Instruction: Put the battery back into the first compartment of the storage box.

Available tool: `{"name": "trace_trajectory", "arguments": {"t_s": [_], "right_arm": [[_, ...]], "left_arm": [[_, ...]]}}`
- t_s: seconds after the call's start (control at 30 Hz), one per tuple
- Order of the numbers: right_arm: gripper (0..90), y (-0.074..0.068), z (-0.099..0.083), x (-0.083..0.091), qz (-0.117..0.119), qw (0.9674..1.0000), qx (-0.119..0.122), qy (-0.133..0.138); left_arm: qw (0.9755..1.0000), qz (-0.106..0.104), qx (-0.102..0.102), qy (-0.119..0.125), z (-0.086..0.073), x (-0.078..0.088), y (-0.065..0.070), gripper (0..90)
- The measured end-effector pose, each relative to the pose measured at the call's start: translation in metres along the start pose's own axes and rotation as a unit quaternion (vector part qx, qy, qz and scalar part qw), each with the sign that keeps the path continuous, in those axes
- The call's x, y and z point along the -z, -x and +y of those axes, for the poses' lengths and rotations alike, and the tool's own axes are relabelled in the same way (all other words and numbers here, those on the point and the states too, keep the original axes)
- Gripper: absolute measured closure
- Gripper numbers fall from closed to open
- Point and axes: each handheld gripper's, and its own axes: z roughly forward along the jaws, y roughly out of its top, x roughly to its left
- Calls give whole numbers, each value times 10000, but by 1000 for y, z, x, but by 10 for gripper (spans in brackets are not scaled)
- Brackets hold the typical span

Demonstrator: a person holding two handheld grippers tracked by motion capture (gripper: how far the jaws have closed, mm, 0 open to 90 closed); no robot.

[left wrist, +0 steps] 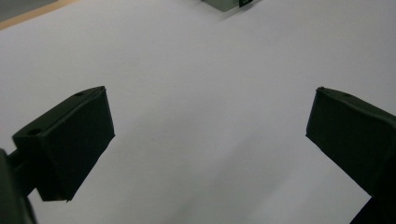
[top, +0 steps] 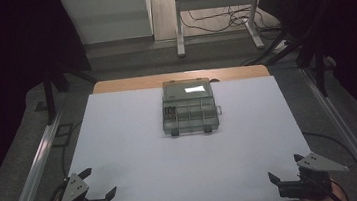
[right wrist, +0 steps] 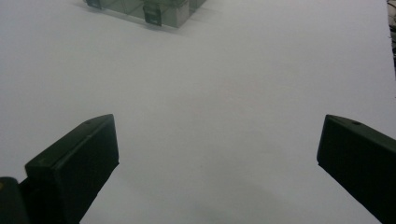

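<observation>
Compartment box, rigid clear plastic, judged light, slick and crackable; grip by side walls; left gripper and right gripper both gape empty.

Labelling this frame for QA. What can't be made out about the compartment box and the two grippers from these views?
- Compartment box, high view: too small and dim to tell what the dark items in its left compartment are, or whether its clear lid is latched.
- Same box, left gripper view: cut off by the top edge, one corner visible.
- Same box, right gripper view: top edge cuts it, contents unreadable.
- Left gripper and right gripper, high view: hands cut off by the bottom edge.
</observation>
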Motion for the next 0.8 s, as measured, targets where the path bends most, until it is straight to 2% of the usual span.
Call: {"name": "trace_trajectory", "arguments": {"t_s": [0.3, 0.47, 0.67, 0.8], "right_arm": [[0, 5, -8, 4, -130, 9999, -41, -57], [0, 9, -14, 3, -304, 9994, 18, -182], [0, 12, -15, 4, -288, 9994, -82, -169], [0, 12, -15, 3, -291, 9993, -60, -213]], "left_arm": [[10000, 2, 4, 2, 0, 0, 0, 17], [10000, 5, -8, -3, 0, 0, 0, 17], [10000, 4, -8, -6, 0, -1, 0, 17], [10000, 0, -22, -31, 1, -2, 1, 17]]}}
